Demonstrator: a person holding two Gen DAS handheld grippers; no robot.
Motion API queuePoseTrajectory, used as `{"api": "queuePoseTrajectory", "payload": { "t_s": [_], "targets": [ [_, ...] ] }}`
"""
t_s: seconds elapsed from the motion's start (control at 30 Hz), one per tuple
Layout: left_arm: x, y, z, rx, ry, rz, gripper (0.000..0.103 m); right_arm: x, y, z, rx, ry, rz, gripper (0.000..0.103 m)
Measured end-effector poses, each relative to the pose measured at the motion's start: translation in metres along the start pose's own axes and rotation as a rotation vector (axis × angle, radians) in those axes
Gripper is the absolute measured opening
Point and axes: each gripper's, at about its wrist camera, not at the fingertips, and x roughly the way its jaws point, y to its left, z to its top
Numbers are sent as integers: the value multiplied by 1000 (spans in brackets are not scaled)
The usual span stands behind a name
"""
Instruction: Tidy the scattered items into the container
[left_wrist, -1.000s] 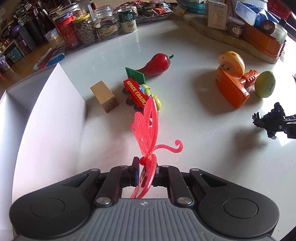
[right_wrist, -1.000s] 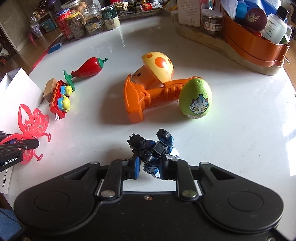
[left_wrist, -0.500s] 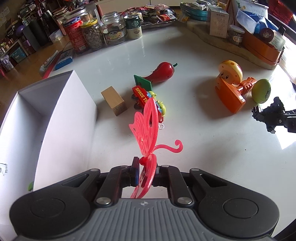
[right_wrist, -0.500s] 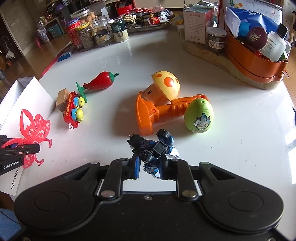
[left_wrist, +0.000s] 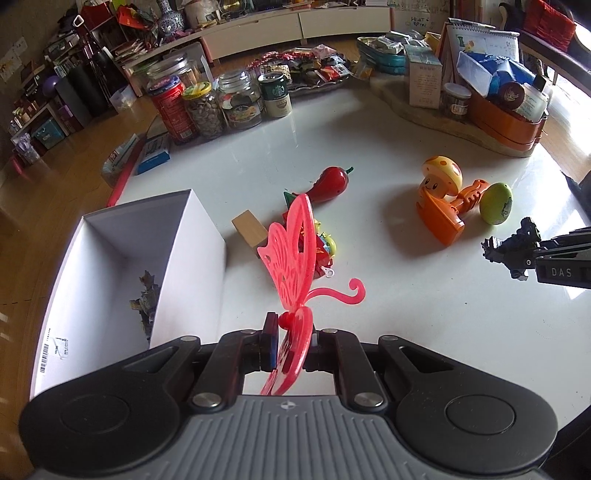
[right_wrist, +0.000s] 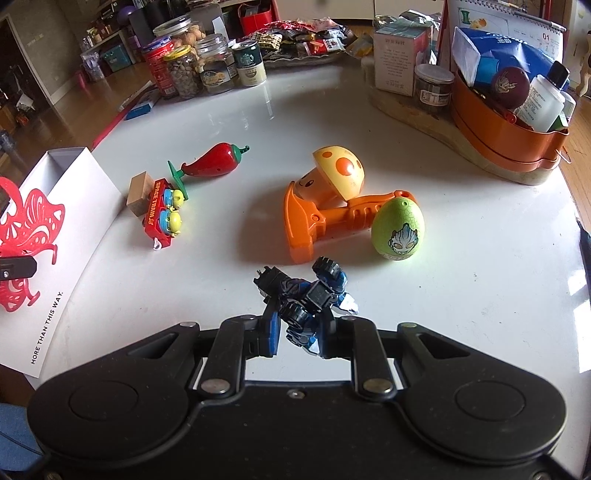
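Observation:
My left gripper (left_wrist: 291, 341) is shut on a pink plastic butterfly (left_wrist: 291, 254) and holds it above the table, right of the white open box (left_wrist: 122, 258); the butterfly also shows in the right wrist view (right_wrist: 26, 229). My right gripper (right_wrist: 297, 334) is shut on a dark blue robot toy (right_wrist: 306, 295), also seen in the left wrist view (left_wrist: 511, 249). On the table lie a red toy train (right_wrist: 160, 212), a wooden block (right_wrist: 138, 188), a red chili (right_wrist: 214, 164), an orange mushroom toy (right_wrist: 325, 199) and a green egg (right_wrist: 397, 229).
Some small items lie inside the box (left_wrist: 146, 295). Jars and cans (left_wrist: 210, 107) stand at the table's far edge. A wooden tray with an orange basket (right_wrist: 509, 136) of bottles sits at the far right. The table edge and wooden floor lie to the left.
Both grippers have risen with their toys. The left one has moved nearer the box, so its inside now shows. The toys on the table have not moved.

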Motion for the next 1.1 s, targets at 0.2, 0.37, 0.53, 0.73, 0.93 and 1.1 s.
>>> {"api": "queuePoseTrajectory", "payload": {
  "t_s": [0.2,0.37,0.53,0.73,0.93,1.1],
  "targets": [
    [-32,11,-3,1,-29,19,12,-16,11,3,-15,-10,-5,20],
    [-60,26,-6,-13,-55,33,12,-33,30,11,-51,-25,-1,20],
    [-84,48,-7,-41,-84,53,12,-53,62,25,-115,-53,17,20],
    [-108,86,-11,-91,-111,83,12,-77,118,49,-210,-96,65,20],
    [-123,132,-23,-149,-119,129,12,-91,182,69,-314,-124,135,20],
    [-123,164,-39,-200,-105,157,12,-88,233,77,-381,-120,205,20]
  ]
}}
